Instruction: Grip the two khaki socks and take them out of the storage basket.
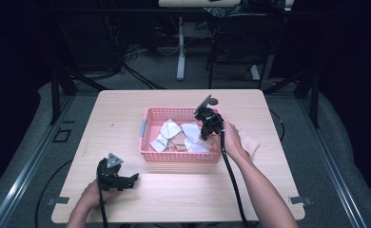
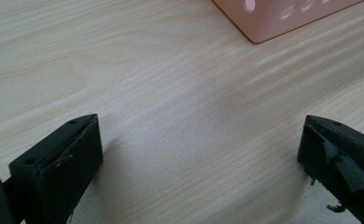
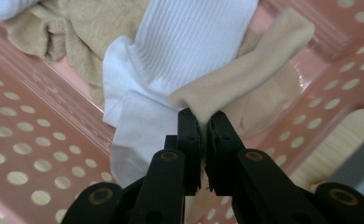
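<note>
— So, where do our right tongs [image 3: 203, 122] stand?
— Pinched tight on a beige sock [image 3: 245, 70] inside the pink basket [image 1: 150, 154], mid-tabletop, beside white socks [image 3: 189, 37].
— And our left tongs [image 2: 201, 158]?
— Wide apart, holding nothing, over bare pale wood tabletop [image 1: 126, 114] at the near left. Grey floor [image 1: 155, 71] and dark frames lie beyond.
</note>
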Demonstrator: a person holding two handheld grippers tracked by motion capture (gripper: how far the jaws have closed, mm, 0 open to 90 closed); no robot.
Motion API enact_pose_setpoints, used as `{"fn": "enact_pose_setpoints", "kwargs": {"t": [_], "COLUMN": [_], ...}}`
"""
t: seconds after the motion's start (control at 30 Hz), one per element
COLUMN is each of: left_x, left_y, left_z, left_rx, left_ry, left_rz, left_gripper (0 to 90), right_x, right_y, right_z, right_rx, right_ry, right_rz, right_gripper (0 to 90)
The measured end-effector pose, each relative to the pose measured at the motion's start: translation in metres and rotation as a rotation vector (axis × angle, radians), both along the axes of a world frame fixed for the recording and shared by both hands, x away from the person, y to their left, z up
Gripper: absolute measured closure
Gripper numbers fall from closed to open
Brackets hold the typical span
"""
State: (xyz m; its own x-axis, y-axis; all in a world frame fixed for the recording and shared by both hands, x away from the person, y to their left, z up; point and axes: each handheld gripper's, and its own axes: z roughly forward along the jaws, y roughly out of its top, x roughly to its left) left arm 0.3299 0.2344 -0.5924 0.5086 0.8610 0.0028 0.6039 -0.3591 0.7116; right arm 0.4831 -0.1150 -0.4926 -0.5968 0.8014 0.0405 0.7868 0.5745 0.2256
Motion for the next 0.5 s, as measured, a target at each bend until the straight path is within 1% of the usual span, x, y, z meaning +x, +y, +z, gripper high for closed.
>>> {"fn": "enact_pose_setpoints", "kwargs": {"t": [0.07,0.1,0.13,0.17,0.2,0.23,0.27,0.33,0.37,0.4,0.43,0.47,0.5], "left_x": [0.000,0.000,0.000,0.000,0.000,0.000,0.000,0.000,0.000,0.000,0.000,0.000,0.000], "left_y": [0.000,0.000,0.000,0.000,0.000,0.000,0.000,0.000,0.000,0.000,0.000,0.000,0.000], "left_z": [0.000,0.000,0.000,0.000,0.000,0.000,0.000,0.000,0.000,0.000,0.000,0.000,0.000], "left_rx": [0.000,0.000,0.000,0.001,0.001,0.000,0.000,0.000,0.000,0.000,0.000,0.000,0.000], "left_ry": [0.000,0.000,0.000,0.000,0.000,0.001,0.001,0.001,0.000,0.000,0.000,0.000,0.001], "left_rz": [0.000,0.000,0.000,0.000,0.000,0.000,0.000,0.000,0.000,0.000,0.000,0.000,0.001], "left_gripper": [0.1,0.1,0.1,0.1,0.1,0.1,0.1,0.1,0.1,0.1,0.1,0.1,0.1], "right_x": [-0.002,-0.002,-0.005,-0.005,-0.005,-0.006,-0.009,-0.010,-0.012,-0.013,-0.014,-0.014,-0.015], "right_y": [-0.003,-0.003,-0.006,-0.007,-0.007,-0.009,-0.011,-0.012,-0.014,-0.015,-0.016,-0.017,-0.018], "right_z": [0.005,0.005,0.012,0.016,0.016,0.019,0.026,0.028,0.034,0.037,0.040,0.043,0.046], "right_rx": [0.032,0.032,0.054,0.051,0.051,0.054,0.072,0.071,0.084,0.096,0.094,0.111,0.118], "right_ry": [-0.018,-0.018,-0.040,-0.039,-0.039,-0.052,-0.069,-0.073,-0.091,-0.097,-0.100,-0.107,-0.109], "right_rz": [-0.004,-0.004,-0.009,0.001,0.001,0.004,0.002,0.007,0.008,0.004,0.008,0.008,0.005], "right_gripper": [85.4,85.4,85.4,85.6,85.6,85.6,85.6,85.6,85.6,85.6,85.6,85.6,85.6]}}
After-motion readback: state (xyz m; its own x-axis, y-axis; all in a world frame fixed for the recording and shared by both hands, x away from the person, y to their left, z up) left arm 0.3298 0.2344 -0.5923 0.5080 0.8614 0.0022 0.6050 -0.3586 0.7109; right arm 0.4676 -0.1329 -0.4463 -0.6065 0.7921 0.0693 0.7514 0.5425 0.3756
